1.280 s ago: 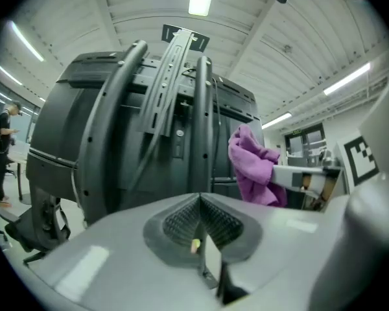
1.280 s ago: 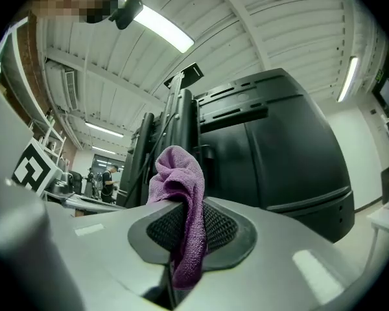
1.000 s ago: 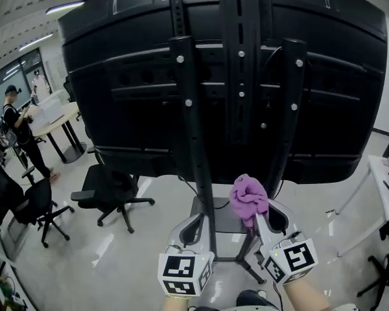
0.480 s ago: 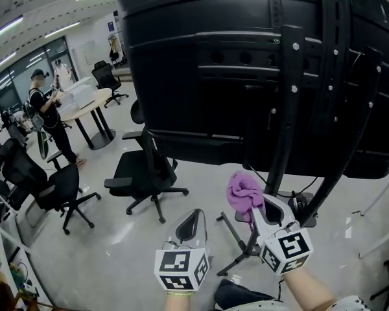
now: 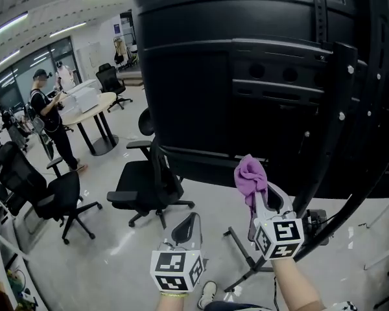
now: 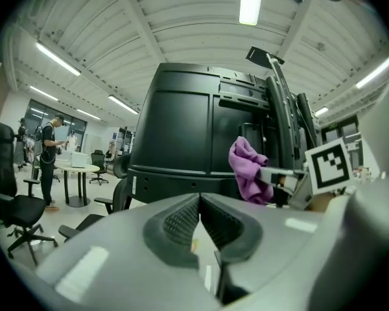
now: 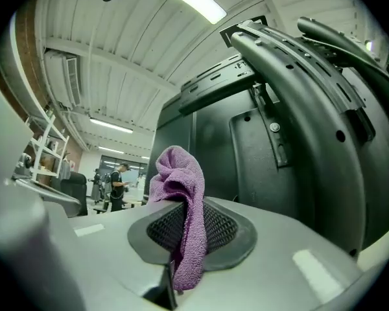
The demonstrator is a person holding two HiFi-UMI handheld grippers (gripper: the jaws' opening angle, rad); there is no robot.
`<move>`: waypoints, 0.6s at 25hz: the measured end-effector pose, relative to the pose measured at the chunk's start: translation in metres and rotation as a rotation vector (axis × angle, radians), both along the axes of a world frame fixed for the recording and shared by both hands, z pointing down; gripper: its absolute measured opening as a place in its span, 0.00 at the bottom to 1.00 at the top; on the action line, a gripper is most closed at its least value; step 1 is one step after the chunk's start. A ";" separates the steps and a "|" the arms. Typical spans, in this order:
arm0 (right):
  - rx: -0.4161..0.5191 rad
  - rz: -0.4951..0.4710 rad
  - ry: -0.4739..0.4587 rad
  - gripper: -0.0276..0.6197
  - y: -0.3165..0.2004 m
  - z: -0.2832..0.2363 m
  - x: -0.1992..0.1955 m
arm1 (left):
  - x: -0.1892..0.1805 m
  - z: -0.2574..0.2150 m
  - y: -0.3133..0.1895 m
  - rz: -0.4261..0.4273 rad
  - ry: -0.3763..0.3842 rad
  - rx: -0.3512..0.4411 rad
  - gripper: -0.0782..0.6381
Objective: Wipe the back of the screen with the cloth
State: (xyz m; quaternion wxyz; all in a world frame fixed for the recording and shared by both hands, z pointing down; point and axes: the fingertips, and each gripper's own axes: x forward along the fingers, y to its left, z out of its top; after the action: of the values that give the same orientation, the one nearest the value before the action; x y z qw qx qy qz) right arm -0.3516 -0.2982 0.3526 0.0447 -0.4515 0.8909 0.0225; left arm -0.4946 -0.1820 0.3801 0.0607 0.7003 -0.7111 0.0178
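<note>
The big black screen [image 5: 246,76] stands with its back toward me, filling the upper head view; its metal mount rails [image 5: 330,122] run down the right side. My right gripper [image 5: 262,193] is shut on a purple cloth [image 5: 250,173], held just below the screen's lower edge. In the right gripper view the cloth [image 7: 181,193] bunches above the pads and hangs down between them, with the screen back [image 7: 259,141] close ahead. My left gripper [image 5: 187,224] is lower and to the left, shut with nothing in it; its view shows the screen [image 6: 181,128] and cloth [image 6: 247,170] farther off.
A black office chair [image 5: 149,180] stands under the screen's left end, another [image 5: 45,193] farther left. A person [image 5: 48,109] stands at a round table [image 5: 84,109] at the far left. The stand's legs [image 5: 246,264] spread across the floor near my grippers.
The view has swung left along the screen's back, so the mount rails now sit at the right. My right gripper has risen with the cloth closer to the screen's lower edge.
</note>
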 end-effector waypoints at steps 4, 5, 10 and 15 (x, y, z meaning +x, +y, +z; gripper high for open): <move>0.014 0.111 -0.011 0.12 -0.050 -0.005 -0.011 | -0.022 -0.005 -0.050 0.065 -0.011 0.024 0.12; 0.010 0.133 -0.015 0.12 -0.059 -0.005 -0.012 | -0.027 -0.007 -0.062 0.078 -0.014 0.027 0.12; 0.014 0.257 -0.027 0.12 -0.085 -0.015 -0.001 | -0.044 -0.019 -0.106 0.120 -0.041 0.027 0.12; 0.037 0.211 -0.004 0.12 -0.073 -0.017 -0.048 | -0.076 -0.013 -0.129 0.083 -0.038 -0.005 0.12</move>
State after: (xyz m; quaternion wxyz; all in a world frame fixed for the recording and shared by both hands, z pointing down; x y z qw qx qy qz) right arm -0.3995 -0.3717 0.3358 0.0519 -0.5419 0.8377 0.0427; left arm -0.5704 -0.3113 0.3668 0.0481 0.7285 -0.6824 0.0353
